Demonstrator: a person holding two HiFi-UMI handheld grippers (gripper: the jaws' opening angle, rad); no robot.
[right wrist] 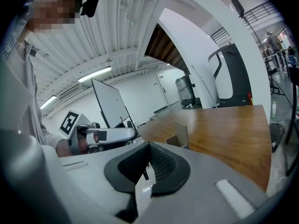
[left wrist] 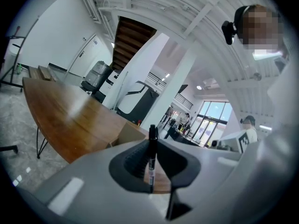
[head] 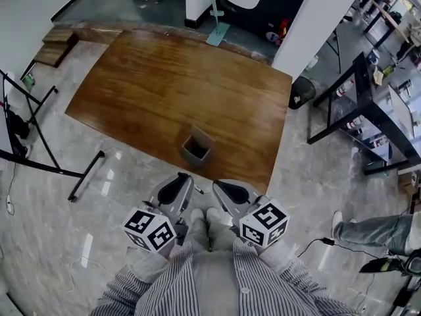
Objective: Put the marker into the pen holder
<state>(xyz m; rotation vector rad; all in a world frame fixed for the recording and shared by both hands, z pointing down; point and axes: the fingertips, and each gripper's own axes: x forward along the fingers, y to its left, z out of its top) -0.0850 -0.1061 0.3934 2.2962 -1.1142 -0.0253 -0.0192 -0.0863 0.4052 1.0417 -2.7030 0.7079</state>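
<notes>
A black marker (left wrist: 152, 158) with a white label stands upright between the pads of my left gripper (left wrist: 152, 141), which is shut on it. In the head view my left gripper (head: 186, 177) and right gripper (head: 218, 184) hover side by side just off the near edge of the wooden table (head: 151, 84). The square pen holder (head: 196, 147) stands open-topped on the table a short way ahead of both. It shows as a tan box (left wrist: 127, 135) past the left jaws and to the left of the right jaws (right wrist: 179, 133). My right gripper (right wrist: 148, 146) has its jaws together with nothing in them.
Black stand legs (head: 46, 163) spread over the floor on the left. A dark bin (head: 301, 91) and a black desk (head: 368, 110) stand at the right of the table. Another person's leg (head: 371, 232) and a cable (head: 316, 245) lie at the lower right.
</notes>
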